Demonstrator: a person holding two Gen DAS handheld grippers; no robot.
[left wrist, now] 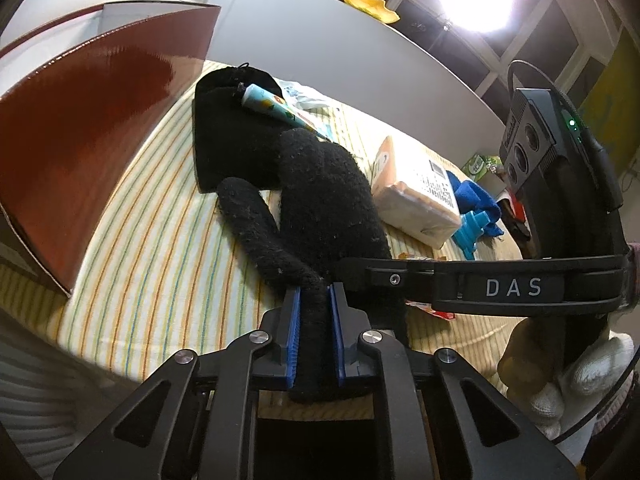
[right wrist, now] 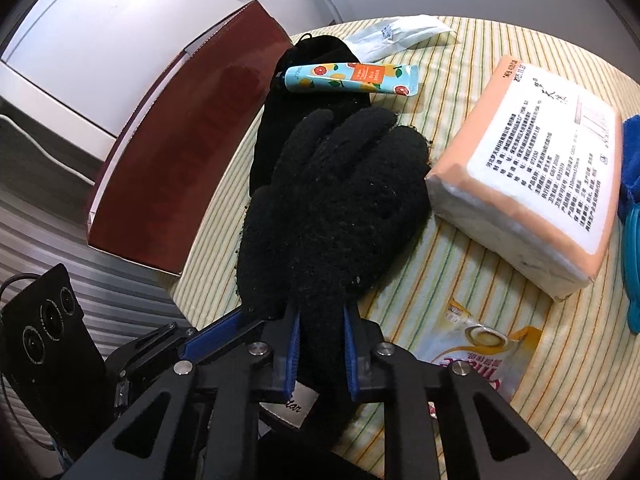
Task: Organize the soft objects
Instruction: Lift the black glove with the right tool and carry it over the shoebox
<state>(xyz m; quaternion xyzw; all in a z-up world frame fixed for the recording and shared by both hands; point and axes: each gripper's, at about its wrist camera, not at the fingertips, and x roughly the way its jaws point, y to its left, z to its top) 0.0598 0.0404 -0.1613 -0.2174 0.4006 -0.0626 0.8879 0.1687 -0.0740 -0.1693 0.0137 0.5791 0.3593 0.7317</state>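
Black fuzzy glove lies flat on a striped cloth covering the desk, its fingertips pointing to the far side and its cuff at the near edge. Both tools grip it at that near end.

At the far left stands a dark red box, just beside the cloth's left edge. Right of the box, on the far part of the cloth, lies a flat black pouch, and across it rests a light blue tube printed with citrus slices. The glove's fingertips overlap the near edge of this pouch.

In the left wrist view, the left tool has its blue pads closed on a narrow fold of the glove's near left part, by the thumb. In the right wrist view, the right tool is closed on the glove's cuff, the knit bunched between its blue pads; a small label shows just under them. A hand in a white knit work glove holds the right tool's handle.

Right of the glove, close to its side, sits a peach-coloured pack of tissues with printed text on top. Near the right tool lies a yellow and red snack sachet. At the far right edge are a blue cloth and a turquoise plastic piece. A white wrapper lies at the far side, beyond the tube.
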